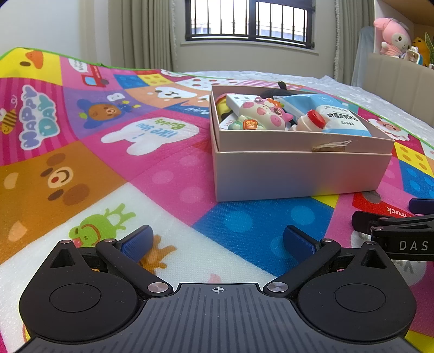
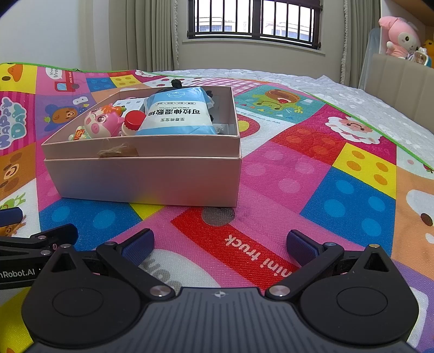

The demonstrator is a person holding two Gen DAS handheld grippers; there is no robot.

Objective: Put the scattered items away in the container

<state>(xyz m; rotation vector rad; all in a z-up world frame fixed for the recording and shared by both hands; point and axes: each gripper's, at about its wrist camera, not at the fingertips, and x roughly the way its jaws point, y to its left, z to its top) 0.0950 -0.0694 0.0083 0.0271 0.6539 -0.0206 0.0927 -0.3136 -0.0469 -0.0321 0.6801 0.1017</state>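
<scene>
A pale pink cardboard box (image 1: 298, 173) (image 2: 146, 179) stands on the colourful play mat. In it lie a pink pig toy (image 1: 268, 114) (image 2: 101, 122), a small bottle with a red cap (image 1: 312, 119) (image 2: 134, 122), a blue-and-white wet-cotton pack (image 1: 339, 119) (image 2: 177, 114), a white box (image 1: 238, 101) and something black at the back. My left gripper (image 1: 218, 243) is open and empty, low over the mat in front of the box. My right gripper (image 2: 219, 245) is open and empty, also in front of the box, to the right of the left one.
The play mat (image 1: 81, 152) (image 2: 325, 173) covers a bed with a white quilt (image 2: 366, 100). A padded headboard (image 2: 401, 84) and a shelf with a pink plush toy (image 2: 398, 35) are at the right. Curtains and a barred window (image 1: 249, 19) stand behind.
</scene>
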